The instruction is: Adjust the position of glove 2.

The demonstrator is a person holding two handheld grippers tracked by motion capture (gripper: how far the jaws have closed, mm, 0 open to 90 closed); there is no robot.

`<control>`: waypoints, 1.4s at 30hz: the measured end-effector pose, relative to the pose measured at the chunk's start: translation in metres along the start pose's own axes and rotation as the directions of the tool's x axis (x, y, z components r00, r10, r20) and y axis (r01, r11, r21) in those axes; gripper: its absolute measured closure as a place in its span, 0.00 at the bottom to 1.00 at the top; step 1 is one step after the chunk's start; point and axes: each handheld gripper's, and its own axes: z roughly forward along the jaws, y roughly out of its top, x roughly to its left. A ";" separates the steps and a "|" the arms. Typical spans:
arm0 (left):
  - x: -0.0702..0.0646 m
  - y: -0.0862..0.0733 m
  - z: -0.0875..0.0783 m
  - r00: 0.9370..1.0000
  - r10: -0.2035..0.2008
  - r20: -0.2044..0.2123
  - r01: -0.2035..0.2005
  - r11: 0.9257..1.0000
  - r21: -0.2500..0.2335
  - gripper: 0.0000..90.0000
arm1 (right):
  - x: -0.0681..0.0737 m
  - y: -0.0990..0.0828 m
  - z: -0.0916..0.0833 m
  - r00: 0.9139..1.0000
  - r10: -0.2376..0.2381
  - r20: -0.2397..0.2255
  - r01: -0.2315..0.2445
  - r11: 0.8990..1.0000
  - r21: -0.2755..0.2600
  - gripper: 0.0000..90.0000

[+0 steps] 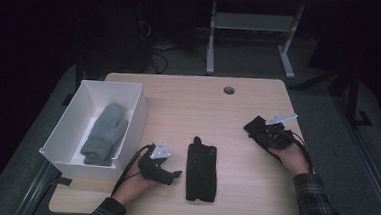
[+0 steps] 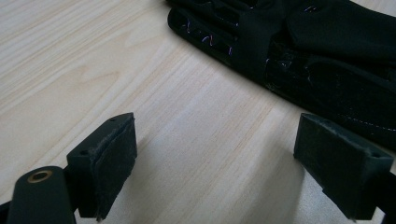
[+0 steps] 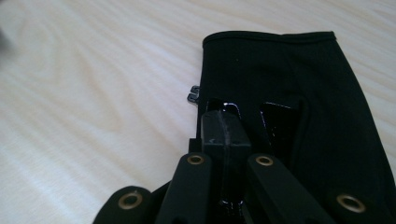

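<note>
Light wood table (image 1: pixel 238 120) under dim light, dark floor around.

White box (image 1: pixel 67 125), left edge of table: holds one grey knitted mitten (image 1: pixel 105 132), lying flat.

Black glove (image 1: pixel 202 171), table centre near front edge: flat, just beside left gripper.

Left gripper (image 1: pixel 167 173), held in left hand (image 1: pixel 136 182) between box and black glove: jaws wide apart, nothing between them.

Second black glove (image 3: pixel 289 93), right side of table: flat beneath right gripper.

Right gripper (image 1: pixel 255 126), held in right hand (image 1: pixel 290 156): jaws pressed together, pinching fabric of second black glove.
</note>
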 end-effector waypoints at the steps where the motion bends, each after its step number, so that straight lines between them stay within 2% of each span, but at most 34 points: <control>1: 0.000 0.000 0.000 1.000 -0.001 0.000 0.001 1.000 -0.002 0.14 | 0.002 0.000 0.000 1.000 -0.009 -0.002 0.009 1.000 -0.001 1.00; 7: 0.000 0.000 0.000 1.000 -0.006 0.000 0.006 1.000 -0.006 0.14 | 0.011 0.001 -0.002 0.999 -0.032 -0.018 0.032 0.999 0.009 1.00; 12: 0.000 0.000 0.000 1.000 -0.006 0.000 0.006 1.000 -0.005 0.14 | 0.010 0.011 -0.008 0.999 -0.010 -0.034 0.007 0.998 -0.067 1.00; 16: 0.000 0.000 0.000 1.000 -0.005 0.000 0.005 1.000 -0.005 0.14 | 0.011 0.022 -0.001 0.999 0.009 -0.037 -0.012 0.997 -0.080 1.00; 19: 0.000 0.000 0.000 1.000 -0.006 0.000 0.006 1.000 -0.003 0.14 | 0.012 0.028 0.007 0.999 0.004 -0.034 -0.007 0.996 -0.088 1.00; 23: 0.000 0.000 0.000 1.000 -0.005 0.000 0.005 1.000 -0.003 0.14 | 0.011 0.032 0.014 0.999 0.017 -0.030 -0.020 0.996 -0.082 1.00; 24: 0.000 0.000 0.000 1.000 -0.005 -0.001 0.005 1.000 -0.002 0.14 | 0.010 0.035 0.021 1.000 0.020 -0.025 -0.022 0.997 -0.072 1.00; 29: 0.000 0.000 0.000 1.000 -0.003 -0.001 0.003 1.000 -0.001 0.14 | 0.009 0.035 0.037 0.999 0.033 -0.021 -0.033 0.999 -0.036 1.00; 33: 0.000 0.000 0.000 1.000 -0.003 -0.001 0.003 1.000 -0.001 0.14 | 0.012 0.035 0.036 0.998 0.031 -0.054 -0.032 0.999 -0.029 1.00; 39: 0.000 0.000 0.000 1.000 0.000 -0.001 0.000 1.000 0.002 0.14 | 0.026 0.031 0.032 0.995 -0.014 -0.100 0.013 1.000 -0.012 1.00; 42: 0.000 0.000 0.000 1.000 0.000 0.000 0.000 1.000 0.001 0.14 | 0.039 0.028 0.028 0.991 -0.053 -0.125 0.053 0.999 0.001 1.00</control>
